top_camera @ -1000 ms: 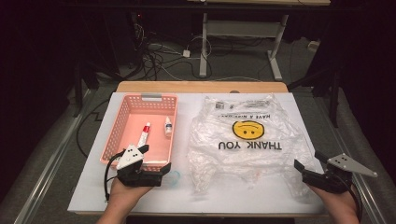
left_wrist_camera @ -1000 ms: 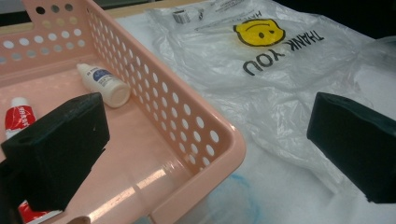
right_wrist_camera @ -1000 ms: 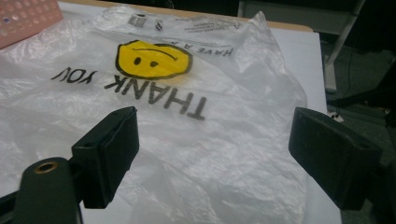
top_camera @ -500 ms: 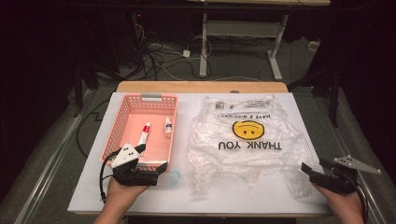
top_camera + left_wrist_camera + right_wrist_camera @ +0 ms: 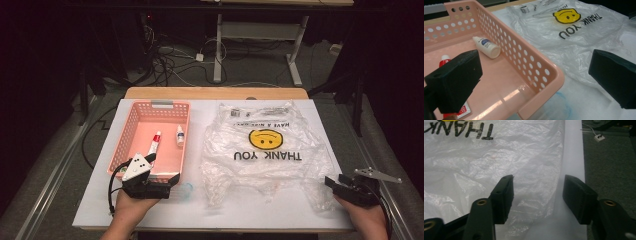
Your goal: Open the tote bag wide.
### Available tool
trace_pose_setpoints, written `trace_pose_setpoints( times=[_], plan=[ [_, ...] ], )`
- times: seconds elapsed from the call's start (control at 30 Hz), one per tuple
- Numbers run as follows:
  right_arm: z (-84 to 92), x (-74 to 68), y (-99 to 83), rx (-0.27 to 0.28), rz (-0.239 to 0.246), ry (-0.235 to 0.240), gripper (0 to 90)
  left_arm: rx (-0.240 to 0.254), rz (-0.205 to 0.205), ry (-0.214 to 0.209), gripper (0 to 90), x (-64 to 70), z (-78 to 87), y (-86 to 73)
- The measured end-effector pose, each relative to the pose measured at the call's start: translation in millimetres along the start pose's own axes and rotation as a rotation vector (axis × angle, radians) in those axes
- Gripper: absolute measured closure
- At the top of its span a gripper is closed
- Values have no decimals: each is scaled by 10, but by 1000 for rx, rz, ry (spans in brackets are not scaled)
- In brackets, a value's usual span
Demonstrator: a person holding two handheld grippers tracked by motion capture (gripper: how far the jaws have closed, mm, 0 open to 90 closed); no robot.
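A pink perforated basket (image 5: 131,131) (image 5: 541,70) sits on the left of the white tabletop. It holds a red-and-white tube (image 5: 154,143) (image 5: 444,60) and a small white bottle (image 5: 179,135) (image 5: 486,46). To its right lies a flat clear plastic bag (image 5: 265,155) (image 5: 574,32) (image 5: 486,165) with a yellow smiley and "THANK YOU". My left gripper (image 5: 162,169) (image 5: 534,65) is wide open, straddling the basket's near right corner. My right gripper (image 5: 334,182) (image 5: 537,182) is low at the bag's near right corner. Its jaws have just been closing. The bag's edge lies between them, but the pads do not press on it.
The table's right edge (image 5: 574,157) runs just beside the right gripper, with dark floor beyond. A faint blue mark (image 5: 186,190) shows on the white cover near the basket's corner. Cables and desk legs (image 5: 218,45) stand on the floor behind the table.
My right gripper has sunk a little toward the bag's corner and its jaws have narrowed. The left gripper has stayed at the basket's corner.
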State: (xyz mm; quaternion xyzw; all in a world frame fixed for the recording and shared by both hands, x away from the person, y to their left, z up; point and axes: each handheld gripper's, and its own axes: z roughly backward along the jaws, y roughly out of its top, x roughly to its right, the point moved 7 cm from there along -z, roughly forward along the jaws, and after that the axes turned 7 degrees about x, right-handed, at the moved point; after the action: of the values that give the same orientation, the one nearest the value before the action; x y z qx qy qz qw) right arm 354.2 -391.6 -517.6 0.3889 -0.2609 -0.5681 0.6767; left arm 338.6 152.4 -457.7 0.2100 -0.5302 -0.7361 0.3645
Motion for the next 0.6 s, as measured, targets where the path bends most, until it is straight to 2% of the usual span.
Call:
trace_pose_setpoints(
  times=[0.07, 0.17, 0.3, 0.57, 0.6],
  plan=[
    [2, -3, -8, -2, 27, -15, 486, -9, 13, -4, 0, -17, -4, -18],
    [11, -11, -20, -8, 66, -36, 567, -7, 8, 5, 0, -30, 0, -26],
    [22, -11, -29, -9, 89, -47, 674, -2, 9, -7, 0, -7, 14, -3],
    [32, -54, -41, -14, 123, -22, 896, 8, -8, -3, 0, 13, 6, -1],
    [33, -61, -42, -15, 127, -16, 900, 6, -10, -6, 0, 18, 2, -4]
  ],
)
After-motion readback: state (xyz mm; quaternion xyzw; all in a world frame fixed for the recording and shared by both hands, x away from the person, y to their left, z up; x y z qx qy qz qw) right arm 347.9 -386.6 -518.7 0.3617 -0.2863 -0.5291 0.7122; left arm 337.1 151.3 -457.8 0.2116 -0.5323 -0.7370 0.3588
